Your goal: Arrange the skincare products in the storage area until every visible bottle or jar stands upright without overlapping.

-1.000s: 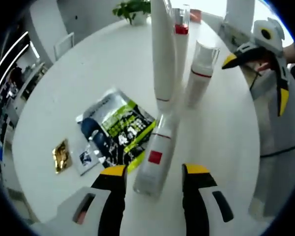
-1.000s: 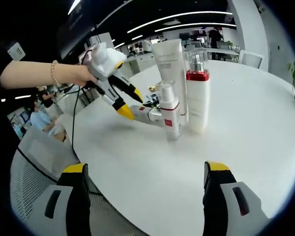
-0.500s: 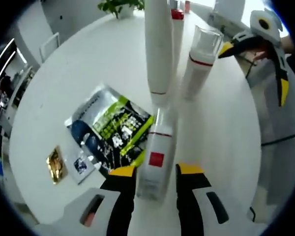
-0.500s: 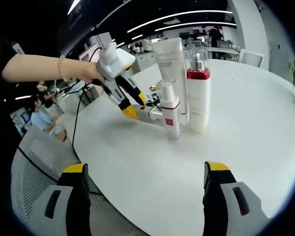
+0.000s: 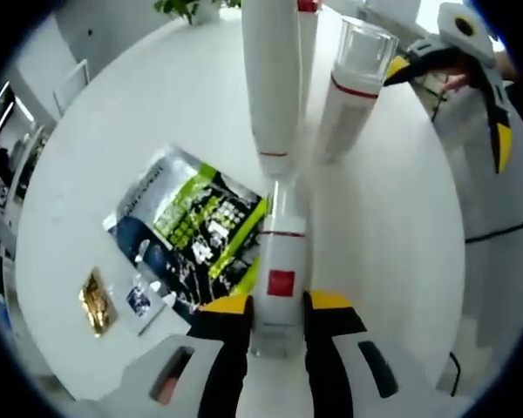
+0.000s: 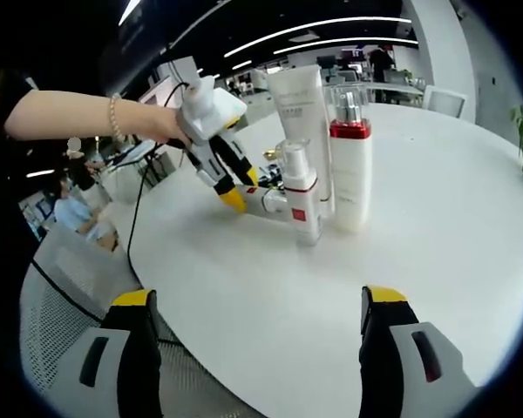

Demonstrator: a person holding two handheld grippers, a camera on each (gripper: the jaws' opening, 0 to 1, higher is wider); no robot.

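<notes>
White round tabletop [image 5: 113, 113]. At its middle stand a tall white tube [image 5: 272, 78], a red-collared pump bottle [image 6: 350, 165] and a clear-capped spray bottle [image 5: 349, 96], all upright. A white bottle with red square label [image 5: 279, 279] lies flat at 6 o'clock of the tube, base between the left gripper [image 5: 277, 306] jaws, which close against its sides. Green-black foil pouch [image 5: 187, 231] at 9 o'clock of it. Right gripper [image 6: 257, 305] jaws spread wide, gripping nothing.
</notes>
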